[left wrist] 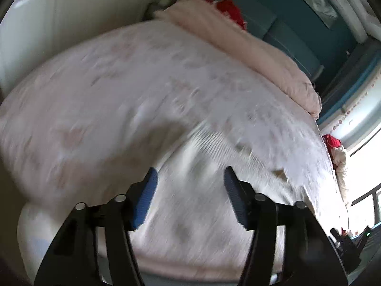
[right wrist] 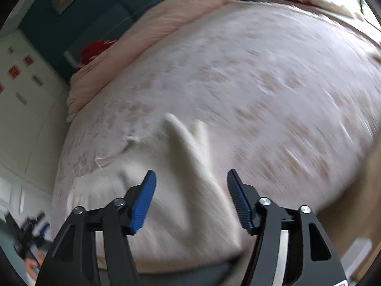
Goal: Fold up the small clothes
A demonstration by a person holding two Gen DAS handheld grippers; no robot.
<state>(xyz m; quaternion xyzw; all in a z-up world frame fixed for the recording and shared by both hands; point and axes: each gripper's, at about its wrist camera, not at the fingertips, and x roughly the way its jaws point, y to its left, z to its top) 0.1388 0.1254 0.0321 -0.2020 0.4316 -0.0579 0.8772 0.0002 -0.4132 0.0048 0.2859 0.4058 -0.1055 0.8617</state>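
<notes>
Left wrist view is heavily smeared, but a white ribbed knit garment [left wrist: 214, 162] is seen spread on the pale pink patterned bedspread [left wrist: 107, 90], just beyond the left gripper [left wrist: 190, 197]. The blue-padded fingers of that gripper are held wide apart, with nothing between them. A rolled peach-pink quilt [left wrist: 250, 45] is laid along the far side of the bedspread, and a red fabric item [left wrist: 229, 8] is tucked behind the quilt.

In the right wrist view the same garment [right wrist: 181, 186] is shown as a cream cloth directly ahead of the right gripper [right wrist: 191, 200], with a raised crease or folded edge running away from the gripper toward the middle of the bedspread. The right fingers are likewise spread, and nothing is clamped. Whether the pads are touching the cloth cannot be told through the blur.

The step in hand is judged to be an approach to the garment, with no edge yet gripped. Which fold is being attempted cannot be settled. The next move is judged to call for each gripper to be lowered onto a near edge of the garment, the fingers to be closed on a single layer without the bedspread beneath being caught, and the edge to be carried across evenly.
</notes>
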